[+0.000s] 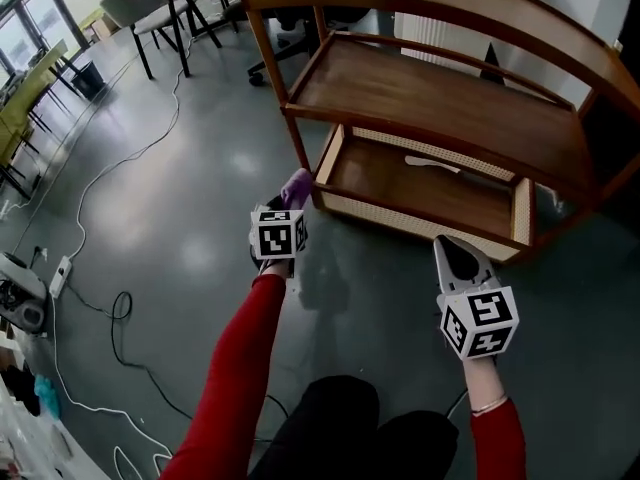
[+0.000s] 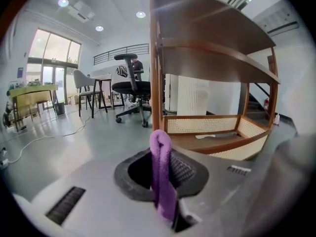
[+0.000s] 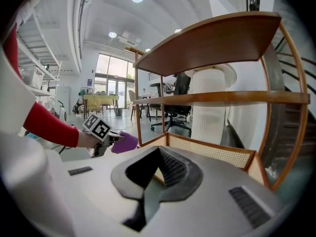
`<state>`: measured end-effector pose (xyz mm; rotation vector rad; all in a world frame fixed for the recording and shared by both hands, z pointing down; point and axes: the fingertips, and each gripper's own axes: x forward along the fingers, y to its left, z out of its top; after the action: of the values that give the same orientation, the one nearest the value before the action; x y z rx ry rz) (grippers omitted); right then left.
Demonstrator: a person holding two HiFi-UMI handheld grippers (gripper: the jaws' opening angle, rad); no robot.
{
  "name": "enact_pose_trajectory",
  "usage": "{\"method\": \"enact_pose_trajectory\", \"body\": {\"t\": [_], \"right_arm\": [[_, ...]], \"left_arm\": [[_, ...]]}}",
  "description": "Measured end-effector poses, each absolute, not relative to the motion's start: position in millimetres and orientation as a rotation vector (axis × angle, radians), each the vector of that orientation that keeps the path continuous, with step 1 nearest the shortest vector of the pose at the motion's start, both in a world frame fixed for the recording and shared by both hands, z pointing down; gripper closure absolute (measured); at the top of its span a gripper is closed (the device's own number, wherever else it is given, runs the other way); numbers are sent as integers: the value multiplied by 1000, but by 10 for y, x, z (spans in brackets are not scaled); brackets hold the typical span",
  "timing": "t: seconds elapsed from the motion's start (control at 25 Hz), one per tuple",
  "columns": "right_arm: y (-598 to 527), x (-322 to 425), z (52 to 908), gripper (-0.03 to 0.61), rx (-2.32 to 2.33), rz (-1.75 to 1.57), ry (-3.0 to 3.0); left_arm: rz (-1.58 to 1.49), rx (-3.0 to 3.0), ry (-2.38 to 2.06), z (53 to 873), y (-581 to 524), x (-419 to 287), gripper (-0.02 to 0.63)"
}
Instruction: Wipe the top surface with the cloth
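A wooden three-tier shelf cart stands ahead; its top surface (image 1: 430, 3) is at the upper right of the head view and shows from underneath (image 2: 207, 26) in the left gripper view. My left gripper (image 1: 290, 196) is shut on a folded purple cloth (image 1: 297, 182), held low near the cart's front left post. The cloth (image 2: 162, 174) stands up between the jaws. My right gripper (image 1: 448, 244) is shut with nothing in it, low in front of the bottom shelf (image 1: 420, 186). The right gripper view shows the cloth (image 3: 123, 142) to its left.
A small white object (image 1: 432, 164) lies on the bottom shelf. Cables (image 1: 112, 313) and a power strip (image 1: 60, 276) trail over the grey floor at left. An office chair (image 2: 131, 87) and tables with chairs (image 1: 150, 13) stand behind.
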<state>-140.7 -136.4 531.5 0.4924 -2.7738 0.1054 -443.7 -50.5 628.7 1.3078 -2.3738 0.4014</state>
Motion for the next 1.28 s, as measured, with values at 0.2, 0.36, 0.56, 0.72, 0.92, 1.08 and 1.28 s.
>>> {"method": "enact_pose_trajectory", "body": {"t": [0.2,0.36,0.56,0.72,0.92,1.08,1.28], "right_arm": [[-1201,-1476,5121,574,447,55,-2771],[-1324,-1618,4575,574,440,-82,-2837],[-1375,-1802,3814,574,459,-252,-2924],[-1383,-1894,3416,574,477,-340,-2944],[-1344,-2006,3138,574,471,-415,-2957],[-1299,-1986,3169,574,460,-401,-2942],[-1322,-1986,3418,574,440,-231,-2954]], "left_arm": [[38,1361,-2597,5234,-254,-4294,566],[-230,1482,-3041,2992,-139,-4359,566],[-381,1562,-3505,900,287,-3970,566],[-392,1636,-3591,236,381,-3812,566],[-355,1744,-3526,73,279,-3924,566],[-384,1775,-3435,163,121,-3938,566],[-269,1840,-3259,717,-207,-3966,566]]}}
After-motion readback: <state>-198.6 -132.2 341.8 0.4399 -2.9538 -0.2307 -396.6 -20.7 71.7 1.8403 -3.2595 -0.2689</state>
